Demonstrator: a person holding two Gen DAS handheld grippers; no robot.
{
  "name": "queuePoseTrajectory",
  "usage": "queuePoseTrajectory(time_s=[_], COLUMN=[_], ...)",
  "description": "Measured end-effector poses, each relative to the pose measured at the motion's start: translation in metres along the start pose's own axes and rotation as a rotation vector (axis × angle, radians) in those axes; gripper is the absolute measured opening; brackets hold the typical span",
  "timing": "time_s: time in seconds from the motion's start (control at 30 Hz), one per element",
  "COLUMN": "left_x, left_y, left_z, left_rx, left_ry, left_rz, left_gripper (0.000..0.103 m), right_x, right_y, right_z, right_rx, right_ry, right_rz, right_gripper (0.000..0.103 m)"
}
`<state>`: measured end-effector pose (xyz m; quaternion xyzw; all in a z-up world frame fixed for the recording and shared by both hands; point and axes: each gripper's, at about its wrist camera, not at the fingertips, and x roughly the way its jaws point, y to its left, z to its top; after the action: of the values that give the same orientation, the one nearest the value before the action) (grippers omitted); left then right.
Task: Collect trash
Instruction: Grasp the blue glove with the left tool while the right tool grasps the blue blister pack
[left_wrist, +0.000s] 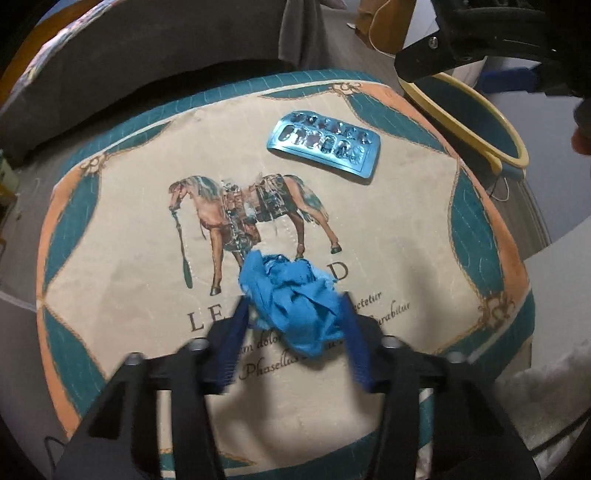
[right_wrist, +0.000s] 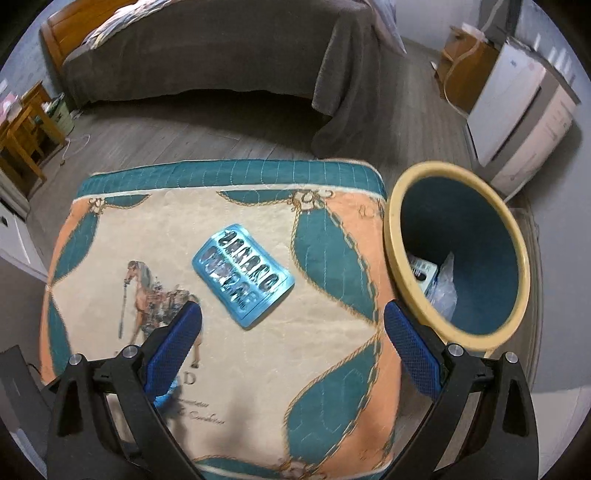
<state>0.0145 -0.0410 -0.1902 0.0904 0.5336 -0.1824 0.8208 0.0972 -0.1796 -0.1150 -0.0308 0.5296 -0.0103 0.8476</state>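
Observation:
A crumpled blue glove (left_wrist: 295, 302) lies on a horse-print cushion (left_wrist: 147, 184). My left gripper (left_wrist: 293, 306) has its blue fingers on both sides of the glove and pressed against it. An empty blue pill blister pack (left_wrist: 324, 145) lies further back on the cushion; it also shows in the right wrist view (right_wrist: 242, 275). My right gripper (right_wrist: 291, 325) is open and empty above the cushion (right_wrist: 332, 369), with the blister pack just ahead between its fingers. A teal bin with a yellow rim (right_wrist: 395, 258) stands right of the cushion and holds some trash (right_wrist: 436, 284). A bit of the glove (right_wrist: 166, 397) shows beside the right gripper's left finger.
A bed with a grey cover (right_wrist: 221, 55) stands behind the cushion across a wood floor. A white cabinet (right_wrist: 517, 110) and a brown paper bag (right_wrist: 469, 66) are at the back right. Wooden furniture (right_wrist: 26, 136) is at the left.

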Motion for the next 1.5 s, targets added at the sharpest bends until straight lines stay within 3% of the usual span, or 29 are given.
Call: queuePoseTrajectory(time_s=[0.17,0.37,0.63,1.07,1.27,1.5], left_x=[-0.007,-0.017,-0.009,0.007,0.007,0.003], left_y=[0.015,0.049,0.076,0.097,0.098,0.094], left_z=[0.010,0.024,0.034,0.037,0.038,0.041], left_rx=[-0.030,-0.089,-0.139,-0.192,-0.195,-0.184], left_ry=[-0.033,-0.083,-0.075,-0.048,-0.043,-0.054], left_rz=[0.022,0.100,0.138,0.143,0.141,0.137], left_gripper=[0.031,0.031,0.031,0.031,0.031,0.031], right_x=[0.024,0.051,0.084,0.117,0.117,0.104], right_y=[0.009,0.021,0.049,0.053,0.053,0.047], right_z=[0.002,0.008,0.014,0.018,0.025,0.020], right_rx=[-0.124,-0.173,-0.279,-0.229,-0.211,-0.199], right_ry=[0.016,0.049,0.098,0.163,0.182,0.183], right_rz=[-0.013,0.029,0.058,0.075,0.098,0.081], right_gripper=[0.097,0.097,0.097,0.097,0.073,0.070])
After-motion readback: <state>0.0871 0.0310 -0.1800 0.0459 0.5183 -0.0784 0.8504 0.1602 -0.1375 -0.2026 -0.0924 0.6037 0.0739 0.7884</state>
